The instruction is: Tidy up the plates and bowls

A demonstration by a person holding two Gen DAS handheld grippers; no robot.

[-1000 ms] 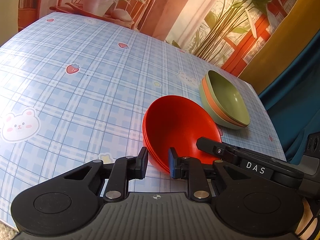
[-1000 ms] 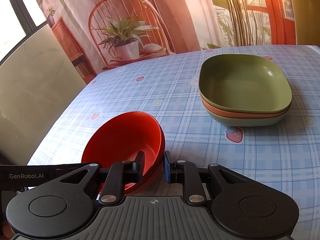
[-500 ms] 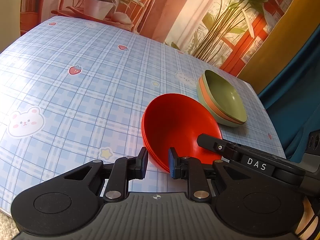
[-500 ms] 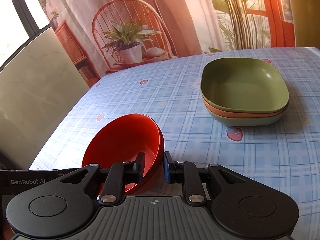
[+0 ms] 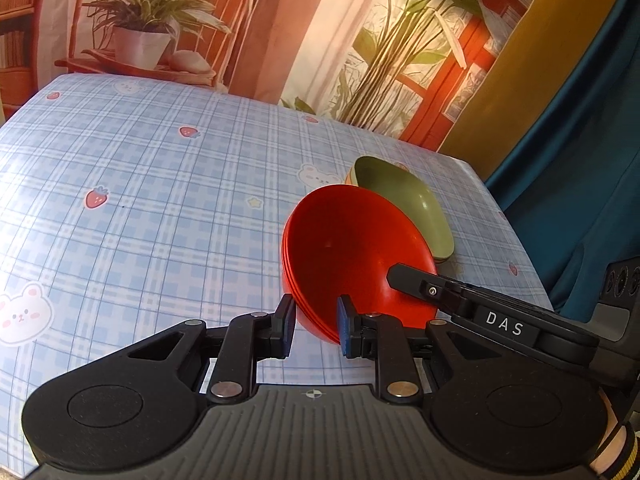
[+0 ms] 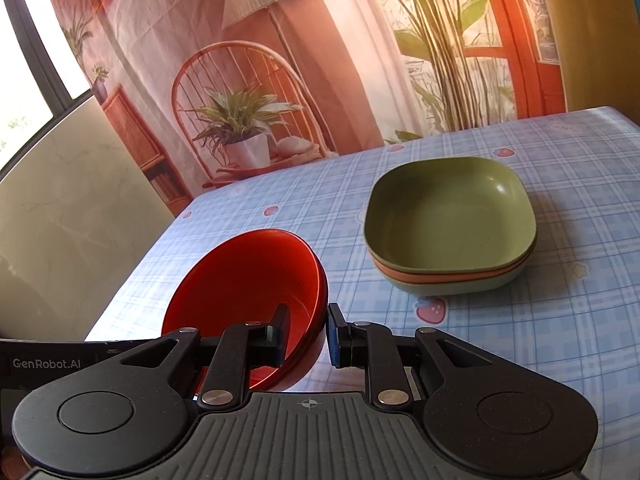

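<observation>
1. Left gripper (image 5: 315, 322): jaws nearly closed, clamped across the near rim of the stack of round glossy red plastic bowls (image 5: 352, 256); one pad outside the wall, one inside.
2. Right gripper (image 6: 306, 334): same narrow gap, pinching the opposite rim of the red bowl stack (image 6: 244, 292); left pad inside the bowl, right pad outside.
3. Red bowls: nested, edges show at least three layers, exact count hard to tell. Stack is tilted, held between both grippers, seemingly clear of the table.
4. Right gripper's black finger, marked "DAS", crosses the bowl's rim in the left wrist view.
5. Stack of shallow rounded-square matte plates (image 6: 450, 236): olive green on top, orange beneath, pale green at the bottom. Rests flat on the table, just beyond the red bowls, apart from them.
6. Table covered by a blue plaid tablecloth with strawberry and bear prints (image 5: 140, 200).
</observation>
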